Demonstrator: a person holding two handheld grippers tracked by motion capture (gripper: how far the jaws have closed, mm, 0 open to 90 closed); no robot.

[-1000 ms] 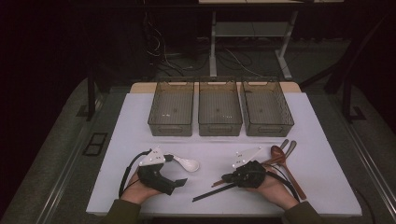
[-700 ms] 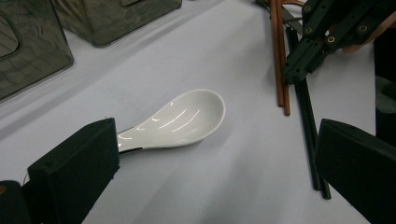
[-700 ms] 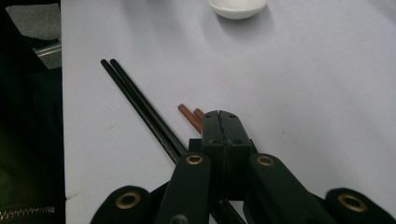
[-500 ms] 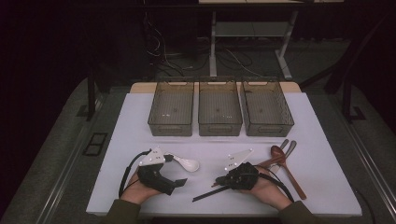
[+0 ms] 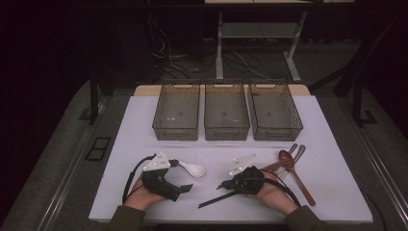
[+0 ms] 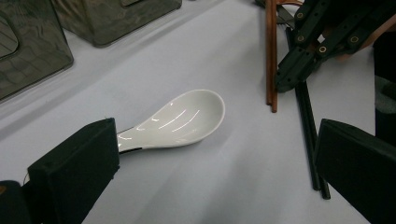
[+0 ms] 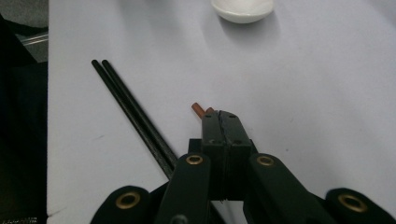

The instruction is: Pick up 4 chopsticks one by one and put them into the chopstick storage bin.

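Chopsticks, brown (image 7: 201,110), one pair: held at their tips by the right gripper (image 7: 219,122), whose jaws are pressed together with the reddish-brown ends protruding just beyond them. The grip is judged to be set for lifting the pair off the tabletop (image 5: 337,120), presumably toward one of three bins (image 5: 227,111) ranged along the far side. In the left gripper view the pair is seen as two slim, square-ended wooden sticks lying side by side (image 6: 270,56), warm brown and matt.

Chopsticks, black (image 7: 135,116), one pair: laid parallel and touching on the tabletop, just beside the right gripper, not held.

Spoon, white (image 6: 180,120), ceramic, glossy, deep-bowled: rested on the tabletop with its handle end beside one jaw of the left gripper (image 6: 219,158); the jaws are stood wide apart with nothing clamped, as if kept in waiting.

Spoon, wooden (image 5: 291,166), dark brown: placed with grey utensils (image 5: 297,153) near the right hand, untouched.

Bins: translucent, smoke-coloured, apparently empty.
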